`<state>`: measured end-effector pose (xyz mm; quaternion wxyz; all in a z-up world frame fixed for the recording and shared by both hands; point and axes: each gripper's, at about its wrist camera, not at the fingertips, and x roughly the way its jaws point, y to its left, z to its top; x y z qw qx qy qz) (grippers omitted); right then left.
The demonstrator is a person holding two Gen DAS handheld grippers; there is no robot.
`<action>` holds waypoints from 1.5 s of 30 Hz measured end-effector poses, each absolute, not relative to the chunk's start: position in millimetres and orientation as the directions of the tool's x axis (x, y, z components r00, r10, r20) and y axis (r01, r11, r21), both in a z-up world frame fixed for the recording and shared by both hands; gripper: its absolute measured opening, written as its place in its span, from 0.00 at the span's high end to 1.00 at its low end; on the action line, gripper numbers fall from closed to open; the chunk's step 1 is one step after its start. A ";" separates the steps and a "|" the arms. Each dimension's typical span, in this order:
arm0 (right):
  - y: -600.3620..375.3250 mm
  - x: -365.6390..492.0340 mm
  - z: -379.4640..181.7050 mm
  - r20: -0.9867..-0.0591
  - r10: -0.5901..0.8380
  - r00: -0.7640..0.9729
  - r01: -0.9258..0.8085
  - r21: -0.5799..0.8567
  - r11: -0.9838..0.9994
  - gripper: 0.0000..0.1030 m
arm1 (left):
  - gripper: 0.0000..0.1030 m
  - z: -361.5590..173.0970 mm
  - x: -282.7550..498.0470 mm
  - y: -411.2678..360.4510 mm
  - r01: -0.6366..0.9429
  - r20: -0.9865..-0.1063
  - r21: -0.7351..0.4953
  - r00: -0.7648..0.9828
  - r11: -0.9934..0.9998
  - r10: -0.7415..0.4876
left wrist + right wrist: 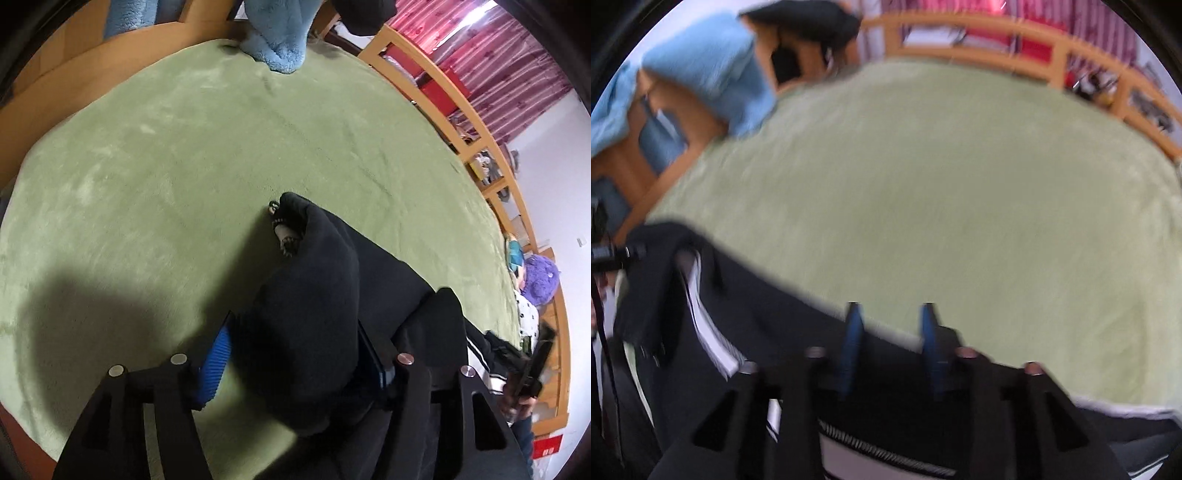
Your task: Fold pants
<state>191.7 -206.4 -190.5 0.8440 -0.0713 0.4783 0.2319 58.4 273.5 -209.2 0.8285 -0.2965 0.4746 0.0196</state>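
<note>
Your two handheld grippers: black frames, blue pads.

Your left gripper [295,354] has matte black arms with triangular cut-outs, round silver screws at the joints, and ribbed blue pads [216,363]. Your right gripper [892,325] matches: the same black frame, silver screw heads, narrow blue fingers [851,343].

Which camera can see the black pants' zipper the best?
The left wrist view: it is sharp, and the zipper shows at the edge of the black pants on the green blanket. The right wrist view is blurred; a zipper shows low down.
</note>
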 end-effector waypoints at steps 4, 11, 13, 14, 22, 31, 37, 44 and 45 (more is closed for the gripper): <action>-196.6 184.3 -220.3 -0.865 0.321 0.385 -0.480 0.109 0.870 0.43 | 0.35 -213.8 50.0 273.4 -0.288 -0.795 -0.478 0.543 0.830 -0.269; -175.6 190.4 -232.9 -0.884 0.327 0.334 -0.547 0.101 0.831 0.34 | 0.27 -220.1 57.8 259.6 -0.259 -0.795 -0.444 0.556 0.858 -0.244; -171.1 195.4 -235.0 -0.880 0.326 0.345 -0.525 0.107 0.845 0.67 | 0.29 -220.0 63.5 249.9 -0.260 -0.803 -0.398 0.562 0.879 -0.198; -169.9 196.3 -234.0 -0.871 0.343 0.351 -0.517 0.125 0.847 0.75 | 0.36 -219.5 66.9 244.5 -0.255 -0.804 -0.381 0.566 0.889 -0.182; -187.4 176.9 -208.7 -0.796 0.432 0.423 -0.471 0.214 0.856 0.90 | 0.85 -195.7 71.3 233.8 -0.227 -0.770 -0.419 0.602 0.879 -0.212; -204.9 175.0 -161.7 -0.720 0.462 0.517 -0.451 0.229 0.863 0.91 | 0.83 -132.5 63.1 237.9 -0.143 -0.641 -0.550 0.703 0.823 -0.306; -217.6 197.4 -153.0 -0.711 0.434 0.553 -0.404 0.227 0.886 0.91 | 0.73 -129.8 68.7 221.4 -0.124 -0.669 -0.501 0.683 0.856 -0.293; -208.6 218.4 -188.8 -0.790 0.334 0.513 -0.379 0.141 0.915 0.91 | 0.64 -144.7 55.6 252.7 -0.272 -0.701 -0.454 0.696 0.849 -0.152; -206.8 220.7 -193.4 -0.799 0.318 0.510 -0.369 0.131 0.920 0.91 | 0.63 -146.5 55.2 258.8 -0.286 -0.713 -0.437 0.688 0.853 -0.135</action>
